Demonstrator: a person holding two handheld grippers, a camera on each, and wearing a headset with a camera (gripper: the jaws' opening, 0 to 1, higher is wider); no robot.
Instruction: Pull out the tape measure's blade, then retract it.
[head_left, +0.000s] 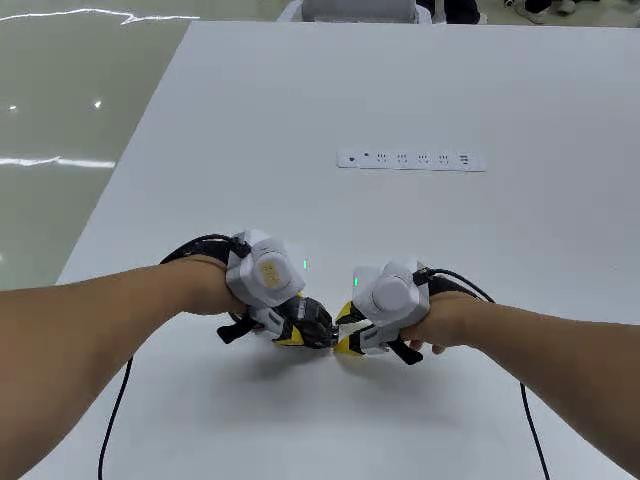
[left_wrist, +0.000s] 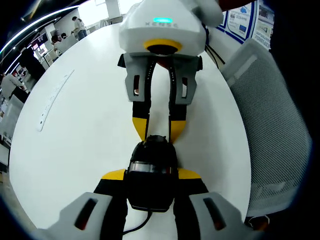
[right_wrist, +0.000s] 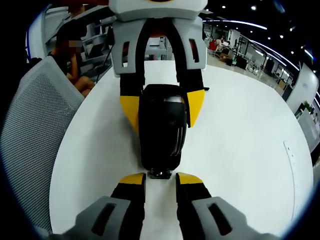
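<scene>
A black tape measure (head_left: 318, 325) rests low over the white table (head_left: 300, 120), between the two grippers, which meet nose to nose. My left gripper (head_left: 305, 332) is shut on its case; in the left gripper view the yellow-tipped jaws flank the tape measure (left_wrist: 152, 170). Facing it, my right gripper (head_left: 348, 335) has its jaws drawn in on the small end hook (right_wrist: 160, 174) of the blade, right at the mouth of the case (right_wrist: 161, 125). No length of blade shows outside the case.
A white power strip (head_left: 412, 160) lies farther back on the table. A grey mesh chair (left_wrist: 270, 125) stands at the table's near edge. Black cables (head_left: 115, 410) trail from both grippers toward me.
</scene>
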